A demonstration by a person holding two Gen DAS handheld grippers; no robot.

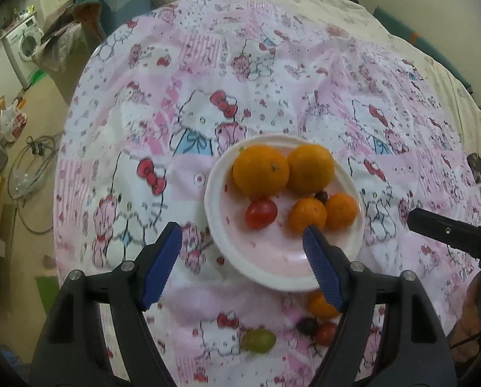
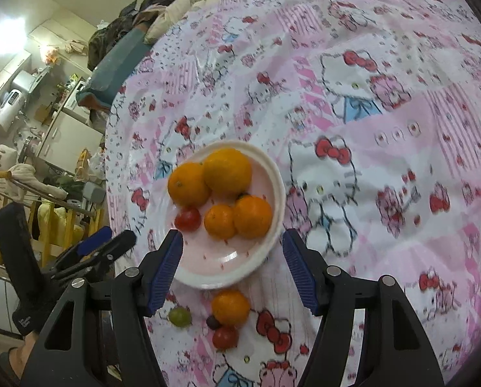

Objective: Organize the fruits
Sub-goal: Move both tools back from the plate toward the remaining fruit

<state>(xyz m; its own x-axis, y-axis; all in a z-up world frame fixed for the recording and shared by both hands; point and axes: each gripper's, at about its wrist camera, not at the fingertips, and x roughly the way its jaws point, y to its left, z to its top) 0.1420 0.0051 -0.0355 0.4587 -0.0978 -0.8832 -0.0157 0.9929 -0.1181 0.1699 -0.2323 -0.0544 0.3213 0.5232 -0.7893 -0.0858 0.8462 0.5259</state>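
The white bowl (image 2: 274, 174) holds four oranges (image 2: 227, 174) and a red tomato (image 2: 188, 219); the right hand-held gripper (image 2: 232, 267) hangs over the bowl's near rim, blue pads (image 2: 164, 271) wide apart; just nearer than the bowl, an orange (image 2: 230, 308), green grape (image 2: 179, 317), dark grape (image 2: 212, 322) and tomato (image 2: 225, 337) lie on the patterned bed cover (image 2: 385, 113); the left hand-held gripper (image 2: 105, 242) sits left of the bowl.

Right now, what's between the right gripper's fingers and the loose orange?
The plate's near rim sits between the open right gripper and the loose orange, which lies just below it; right wrist view.

Home: washing machine (image 1: 25, 46), bedding (image 1: 272, 74).
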